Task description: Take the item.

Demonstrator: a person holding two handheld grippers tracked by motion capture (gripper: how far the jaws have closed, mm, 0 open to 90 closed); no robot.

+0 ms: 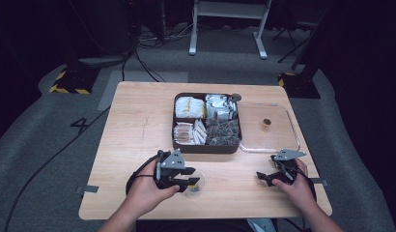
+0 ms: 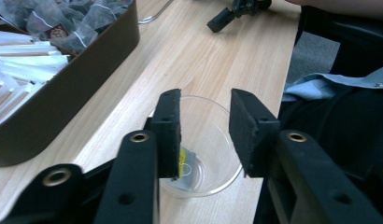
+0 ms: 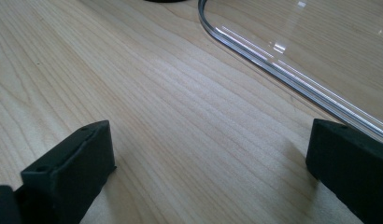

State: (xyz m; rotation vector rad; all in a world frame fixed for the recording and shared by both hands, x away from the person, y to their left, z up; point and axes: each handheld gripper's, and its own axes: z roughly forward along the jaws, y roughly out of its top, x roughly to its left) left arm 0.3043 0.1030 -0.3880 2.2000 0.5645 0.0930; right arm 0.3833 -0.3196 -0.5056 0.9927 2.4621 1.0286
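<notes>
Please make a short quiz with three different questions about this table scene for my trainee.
1. True or false: the small clear plastic cup holds a tea bag with a yellow tag.
2. Where does the flat clear plastic lid lie? A) on the brown compartment box B) on the table, at that box's right
3. The right gripper has its fingers ____.

Key: 1 true; 2 B; 3 open

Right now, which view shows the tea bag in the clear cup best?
The left gripper view: the tea bag lies in the cup, its yellow tag visible beside the left gripper's open jaws. In the high view the cup is small and the bag hard to make out. The right gripper view faces bare table.
</notes>
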